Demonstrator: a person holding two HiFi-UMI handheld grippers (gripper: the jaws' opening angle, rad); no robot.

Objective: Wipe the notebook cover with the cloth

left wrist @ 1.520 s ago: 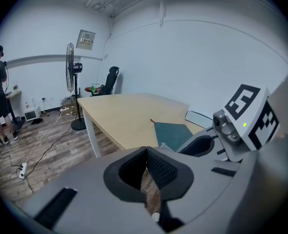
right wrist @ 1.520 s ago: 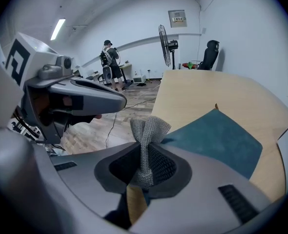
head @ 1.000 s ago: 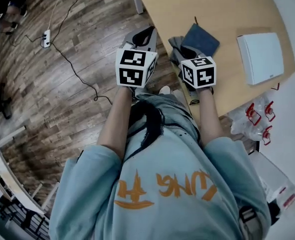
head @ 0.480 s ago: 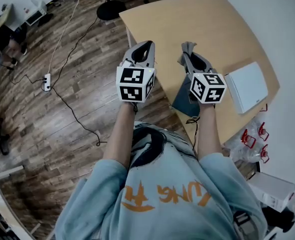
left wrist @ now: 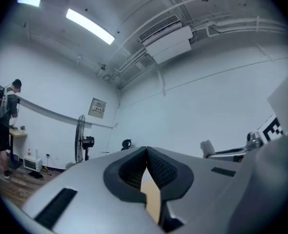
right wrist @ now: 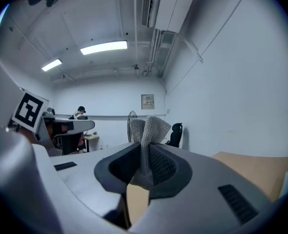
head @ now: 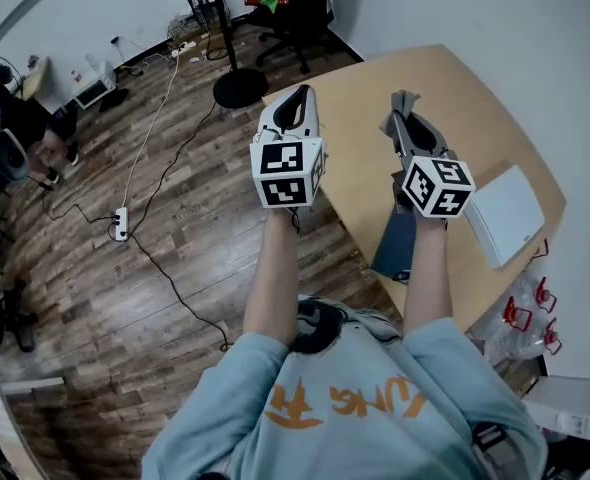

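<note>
Notebook (head: 393,246), dark blue, lies flat by the table's (head: 375,118) near edge at lower centre-right of the head view, partly under the right forearm. Its visible part runs up-and-down the frame, and the full long axis is hidden. Both tools hang clear of it, so likely no wiping now: the right gripper (head: 403,120) pinches the grey knitted cloth (right wrist: 146,130) upright, and the left gripper (head: 293,96) is closed on nothing.

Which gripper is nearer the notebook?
Right. The right gripper, shut on the cloth, is held just beyond the notebook; the left gripper is off to its left, at the table edge.
</note>
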